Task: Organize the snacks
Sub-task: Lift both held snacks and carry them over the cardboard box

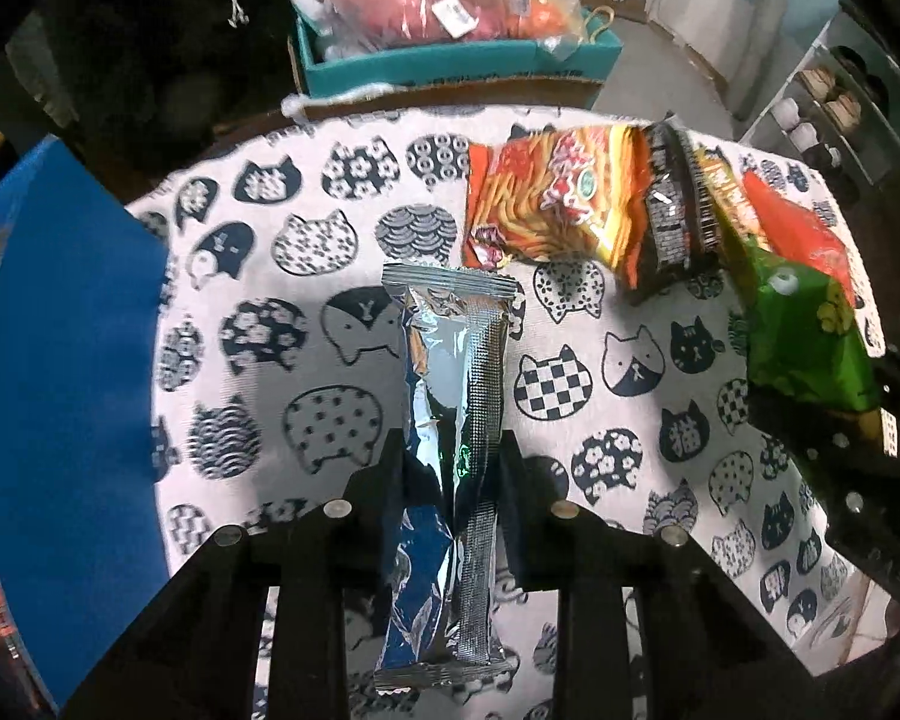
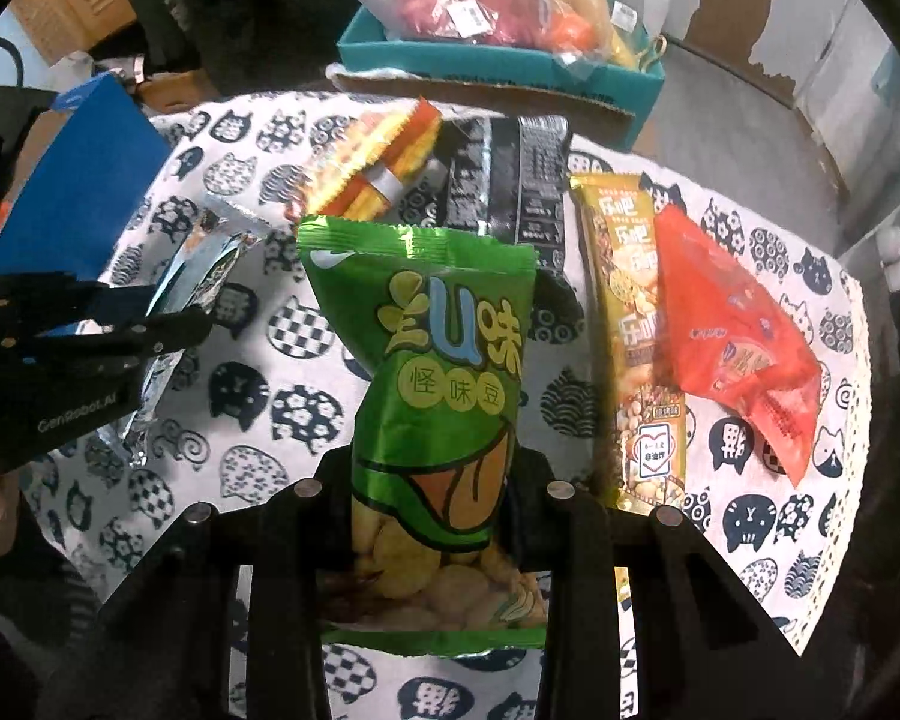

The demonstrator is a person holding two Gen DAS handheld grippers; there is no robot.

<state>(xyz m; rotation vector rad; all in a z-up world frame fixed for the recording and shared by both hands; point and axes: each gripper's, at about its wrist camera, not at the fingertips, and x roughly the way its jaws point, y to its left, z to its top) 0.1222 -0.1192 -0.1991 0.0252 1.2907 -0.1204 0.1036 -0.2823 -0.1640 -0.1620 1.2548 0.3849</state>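
My left gripper is shut on a long silver foil snack pack and holds it above the cat-print cloth. The same gripper and silver pack show at the left of the right wrist view. My right gripper is shut on a green bean snack bag, also seen at the right of the left wrist view. On the cloth lie an orange noodle-print bag, a black pack, a yellow pack and a red bag.
A blue box stands at the left of the cloth. A teal box with plastic-wrapped goods sits behind the table. Shelves stand at the far right. A yellow-orange striped pack lies near the black one.
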